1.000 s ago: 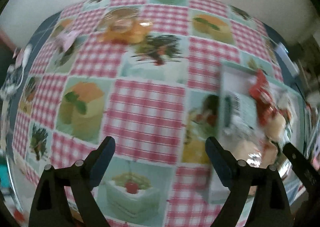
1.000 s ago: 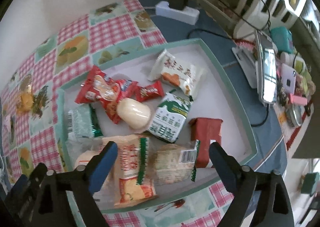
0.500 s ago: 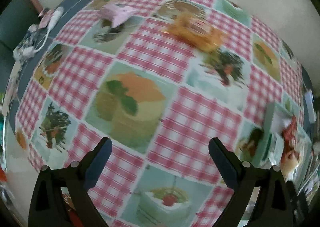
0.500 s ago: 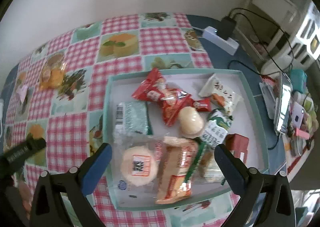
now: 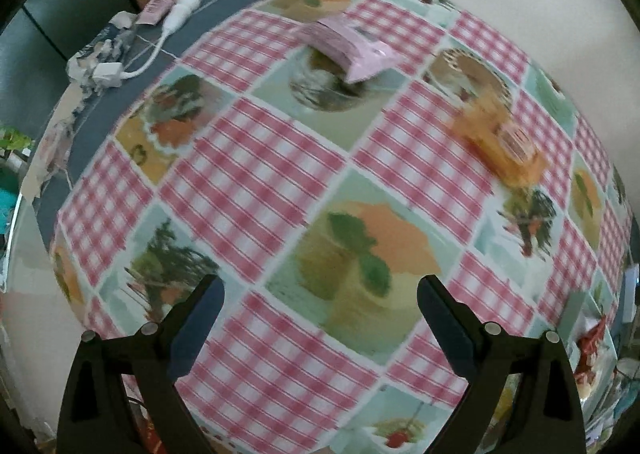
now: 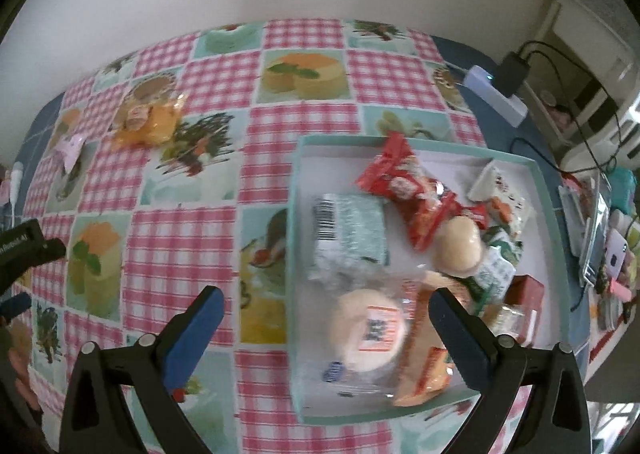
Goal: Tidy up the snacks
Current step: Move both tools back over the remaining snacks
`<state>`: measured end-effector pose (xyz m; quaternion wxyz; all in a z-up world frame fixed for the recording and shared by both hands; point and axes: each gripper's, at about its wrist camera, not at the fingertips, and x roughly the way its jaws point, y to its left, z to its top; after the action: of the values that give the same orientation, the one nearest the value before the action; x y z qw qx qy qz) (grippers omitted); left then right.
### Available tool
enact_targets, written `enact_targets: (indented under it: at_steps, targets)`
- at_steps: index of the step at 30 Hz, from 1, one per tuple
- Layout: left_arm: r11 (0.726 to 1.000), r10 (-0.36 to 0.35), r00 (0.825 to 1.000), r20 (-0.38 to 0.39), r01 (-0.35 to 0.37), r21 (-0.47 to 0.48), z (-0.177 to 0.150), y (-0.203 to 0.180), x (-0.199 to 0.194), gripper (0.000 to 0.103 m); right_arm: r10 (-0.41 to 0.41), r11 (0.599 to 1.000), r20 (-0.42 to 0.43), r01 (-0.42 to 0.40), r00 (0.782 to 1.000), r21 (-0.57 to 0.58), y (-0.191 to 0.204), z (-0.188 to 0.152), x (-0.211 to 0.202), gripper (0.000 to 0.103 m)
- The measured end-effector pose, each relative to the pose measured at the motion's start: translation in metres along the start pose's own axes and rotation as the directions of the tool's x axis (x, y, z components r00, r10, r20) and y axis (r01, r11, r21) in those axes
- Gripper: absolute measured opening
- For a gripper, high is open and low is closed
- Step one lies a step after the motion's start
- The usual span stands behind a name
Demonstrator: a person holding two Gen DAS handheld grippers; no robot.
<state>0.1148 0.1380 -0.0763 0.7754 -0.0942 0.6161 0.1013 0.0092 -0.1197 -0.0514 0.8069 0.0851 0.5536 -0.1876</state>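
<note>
we hold the left gripper (image 5: 320,318) and right gripper (image 6: 326,320) apart and empty; we aim left for the pink packet (image 5: 348,45) at twelve o'clock, squaring jaws across it before closing

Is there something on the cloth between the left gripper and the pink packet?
Nothing visible. In the left wrist view, only bare checked cloth lies between the open left gripper and the pink packet. The orange snack sits off to the right, apart from that path.
</note>
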Motion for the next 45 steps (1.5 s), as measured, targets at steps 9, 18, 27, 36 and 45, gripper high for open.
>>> enact_targets:
  at_steps: [9,18,27,36,45]
  targets:
    - [0.998,0.033,0.999,0.006,-0.032,-0.060,0.028,0.034,0.009,0.097,0.030,0.999,-0.029,-0.031,0.999,-0.033,0.041,0.005,0.014,0.103]
    - [0.996,0.014,1.000,0.000,-0.014,-0.090,0.059,0.050,0.022,0.097,0.064,0.995,0.023,-0.062,0.998,-0.073,0.080,0.019,0.023,0.103]
    - [0.995,-0.050,0.998,0.040,0.053,-0.081,0.091,0.056,0.023,0.097,0.095,0.994,0.043,-0.092,0.995,-0.064,0.106,0.040,0.034,0.103]
    - [0.986,-0.138,0.989,0.052,0.143,-0.087,0.115,0.052,0.025,0.097,0.165,0.986,0.083,-0.163,0.983,-0.040,0.121,0.068,0.042,0.103]
    - [0.982,-0.161,0.981,0.112,0.170,-0.078,0.140,0.047,0.038,0.097,0.282,0.954,0.174,-0.295,0.944,0.052,0.120,0.094,0.047,0.103]
